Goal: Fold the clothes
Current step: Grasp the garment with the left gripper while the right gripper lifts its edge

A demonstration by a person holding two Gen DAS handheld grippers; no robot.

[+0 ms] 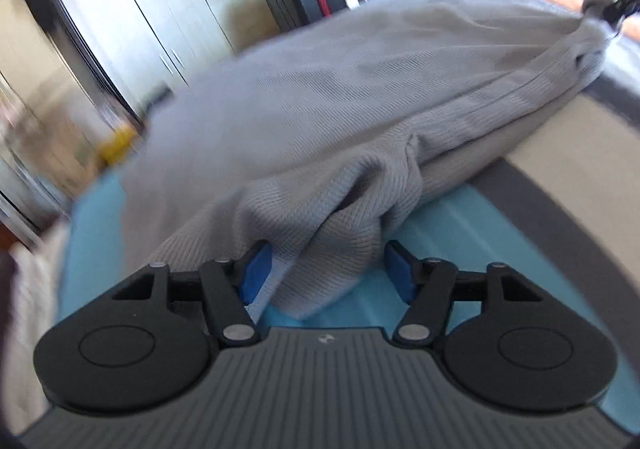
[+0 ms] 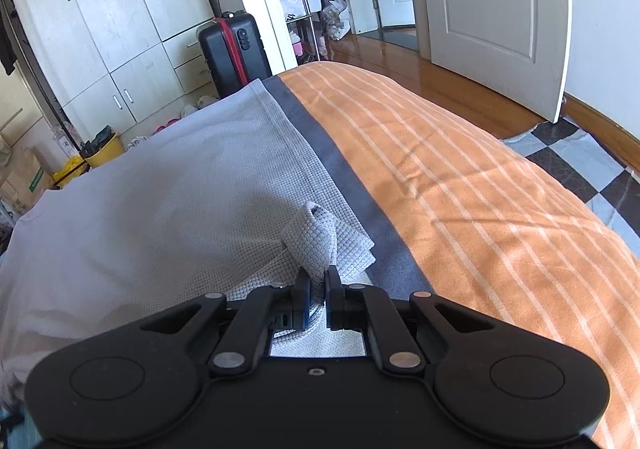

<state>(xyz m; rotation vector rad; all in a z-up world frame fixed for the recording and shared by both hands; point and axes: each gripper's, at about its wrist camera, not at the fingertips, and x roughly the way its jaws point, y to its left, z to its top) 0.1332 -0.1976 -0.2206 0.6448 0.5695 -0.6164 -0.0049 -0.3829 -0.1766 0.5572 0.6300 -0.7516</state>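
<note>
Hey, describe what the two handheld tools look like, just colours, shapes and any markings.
Both match. The left tool has matte black linkage arms with silver rivets, two round black discs at the base, blue finger pads, and a ribbed grey body bearing a small pale logo. The right tool has the same black linkages, rivets and discs on a black body. No cables or sleeves show.

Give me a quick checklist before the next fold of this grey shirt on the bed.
1. Right gripper clamped on a bunch of the grey shirt: ok.
2. Left gripper gripping the shirt: not ok; cloth hangs between its fingers, which stand apart from it.
3. Shirt spread flat: not ok, rumpled near the left gripper.
4. Shirt fully on the bed: cannot tell, far edge reaches the bed's edge.
5. Left view sharp enough to judge: not ok, blurred.
</note>
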